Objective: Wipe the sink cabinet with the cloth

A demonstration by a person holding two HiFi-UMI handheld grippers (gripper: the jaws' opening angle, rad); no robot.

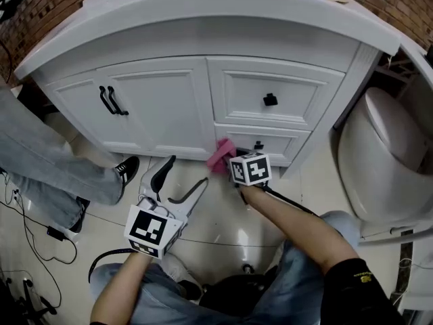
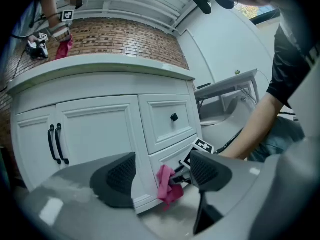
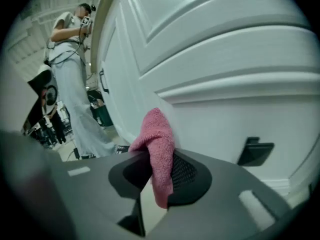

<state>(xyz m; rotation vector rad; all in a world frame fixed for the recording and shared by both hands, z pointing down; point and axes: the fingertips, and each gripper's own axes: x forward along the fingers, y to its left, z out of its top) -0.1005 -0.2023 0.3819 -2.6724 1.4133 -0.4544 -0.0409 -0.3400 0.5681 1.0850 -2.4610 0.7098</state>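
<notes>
Right tool pinches a pink terry cloth at the white panelled sink cabinet's lower drawer; left tool spread, empty.

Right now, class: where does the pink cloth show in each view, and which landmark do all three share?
Head view: cloth at centre, against the lower drawer's left end.
Left gripper view: cloth low centre, beyond the left gripper's open jaws.
Right gripper view: cloth at centre, pinched in the right gripper.
Shared landmark: the lower drawer.
</notes>
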